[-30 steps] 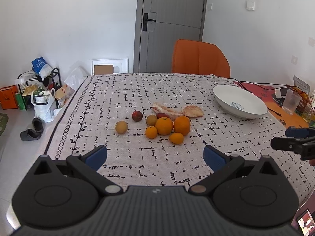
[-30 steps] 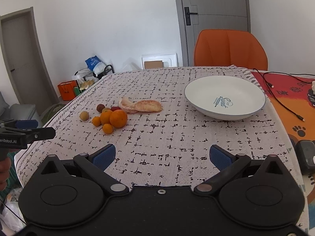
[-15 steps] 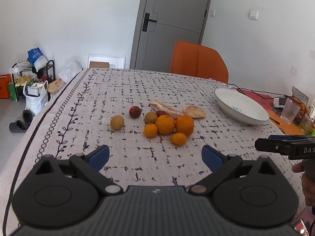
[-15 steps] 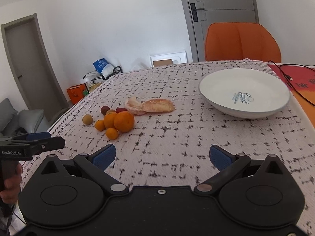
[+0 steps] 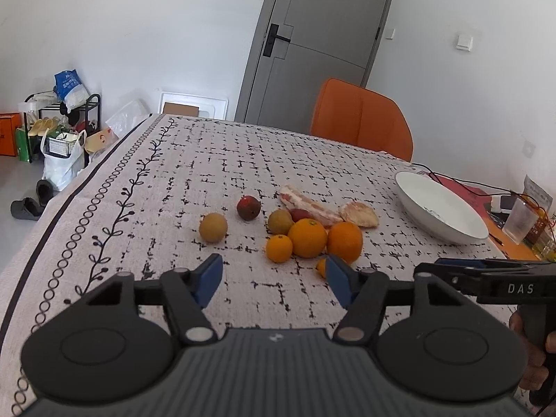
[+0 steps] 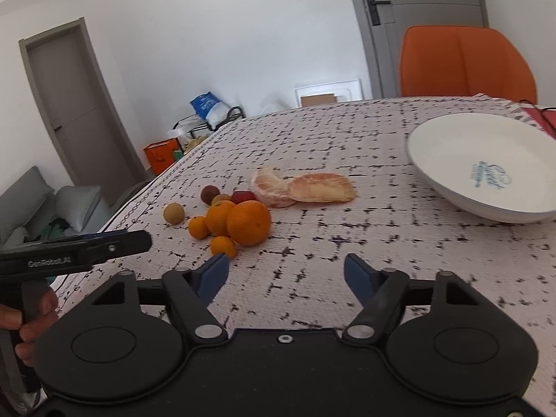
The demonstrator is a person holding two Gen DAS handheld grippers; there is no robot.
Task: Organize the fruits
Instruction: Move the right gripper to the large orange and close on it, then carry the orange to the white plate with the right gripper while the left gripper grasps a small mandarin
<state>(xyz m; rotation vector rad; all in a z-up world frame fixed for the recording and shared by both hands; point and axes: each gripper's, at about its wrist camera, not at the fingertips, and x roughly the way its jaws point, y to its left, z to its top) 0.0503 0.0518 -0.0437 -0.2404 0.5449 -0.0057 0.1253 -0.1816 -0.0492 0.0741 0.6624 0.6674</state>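
Note:
A heap of fruit lies mid-table on the patterned cloth: two big oranges, small tangerines, brownish round fruits, a dark red fruit and peeled pomelo pieces. An empty white bowl stands to the right of the heap. My left gripper hovers just short of the tangerines, its jaws closing on nothing. My right gripper is near the heap's right side, its jaws also closing with nothing between them.
An orange chair stands behind the table's far edge. Cables, a red mat and a clear glass sit beyond the bowl at the right. The table's left edge drops to a floor with bags and shoes.
Both grippers have come forward and lower toward the fruit heap, which now looks larger. Both pairs of jaws have narrowed from wide open.

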